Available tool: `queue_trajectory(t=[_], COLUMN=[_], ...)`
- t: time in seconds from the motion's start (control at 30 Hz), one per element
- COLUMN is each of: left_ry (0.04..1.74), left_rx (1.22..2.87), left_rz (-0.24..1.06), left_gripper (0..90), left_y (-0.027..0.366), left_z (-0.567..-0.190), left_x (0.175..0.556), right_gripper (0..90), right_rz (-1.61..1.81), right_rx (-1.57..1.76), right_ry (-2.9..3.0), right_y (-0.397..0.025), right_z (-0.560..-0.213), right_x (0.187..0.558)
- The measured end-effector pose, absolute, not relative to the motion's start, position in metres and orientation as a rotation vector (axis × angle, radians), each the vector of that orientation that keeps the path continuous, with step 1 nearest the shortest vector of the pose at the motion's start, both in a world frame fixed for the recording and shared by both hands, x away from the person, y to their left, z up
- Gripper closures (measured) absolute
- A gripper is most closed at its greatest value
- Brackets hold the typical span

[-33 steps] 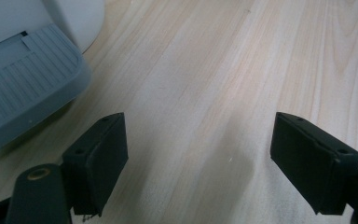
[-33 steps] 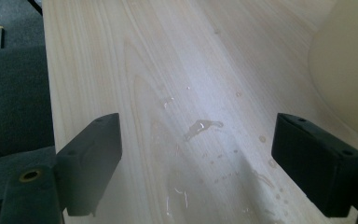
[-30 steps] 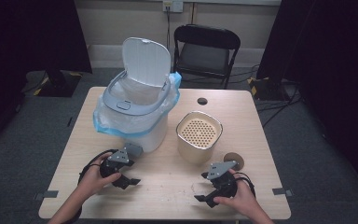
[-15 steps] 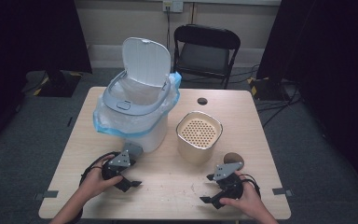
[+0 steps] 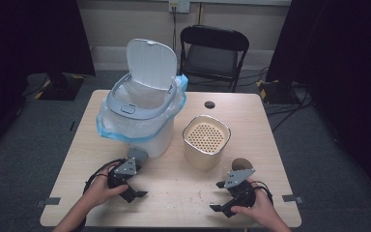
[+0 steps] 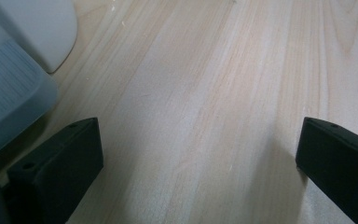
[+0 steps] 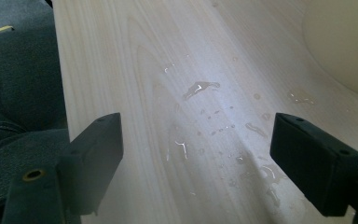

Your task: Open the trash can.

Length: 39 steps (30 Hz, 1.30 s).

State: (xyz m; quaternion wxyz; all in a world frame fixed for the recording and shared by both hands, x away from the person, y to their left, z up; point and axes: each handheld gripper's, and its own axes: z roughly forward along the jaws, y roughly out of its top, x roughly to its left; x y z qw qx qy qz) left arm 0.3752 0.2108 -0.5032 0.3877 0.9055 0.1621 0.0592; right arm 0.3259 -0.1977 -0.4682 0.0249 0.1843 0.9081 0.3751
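Resting low over the near edge of the table (image 5: 174, 193), both grippers held nothing: the left gripper (image 5: 134, 192) and the right gripper (image 5: 221, 199) had their jaws spread wide over bare wood. The beige canister (image 5: 206, 141) stood forward and slightly left of the right gripper, upright (perforated top up), the nearer reach. The lidded bin (image 5: 142, 116) stood just ahead of the left.

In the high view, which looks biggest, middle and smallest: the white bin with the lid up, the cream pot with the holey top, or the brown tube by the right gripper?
1. White bin, biggest by far.
2. Cream pot, middle.
3. Brown tube, smallest, partly hidden behind the right gripper.
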Motion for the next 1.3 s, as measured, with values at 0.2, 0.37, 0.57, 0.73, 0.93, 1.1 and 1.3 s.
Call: queue_trajectory(t=[0.2, 0.37, 0.57, 0.73, 0.93, 1.1, 1.3], left_ry=[0.413, 0.413, 0.413, 0.413, 0.413, 0.412, 0.41], left_rx=[2.303, 2.303, 2.303, 2.303, 2.305, 2.304, 2.304], left_rz=[0.151, 0.152, 0.151, 0.151, 0.152, 0.15, 0.148], left_gripper=[0.0, 0.0, 0.0, 0.0, 0.0, 0.0, 0.0], left_y=[0.211, 0.211, 0.211, 0.211, 0.211, 0.211, 0.211], left_z=[-0.503, -0.503, -0.503, -0.503, -0.503, -0.503, -0.503], left_x=[0.375, 0.375, 0.375, 0.375, 0.375, 0.375, 0.375], right_gripper=[16.8, 18.4, 18.8, 18.8, 18.8, 18.8, 18.8], right_rz=[1.171, 1.18, 1.206, 1.192, 1.203, 1.214, 1.182], right_rx=[0.575, 0.589, 0.605, 0.594, 0.621, 0.655, 0.677], right_ry=[2.811, 2.817, 2.822, 2.838, 2.83, 2.808, 2.796], right_y=[-0.201, -0.206, -0.213, -0.219, -0.229, -0.238, -0.247], right_z=[-0.468, -0.469, -0.47, -0.471, -0.472, -0.471, -0.471], right_x=[0.322, 0.319, 0.316, 0.312, 0.308, 0.307, 0.304])
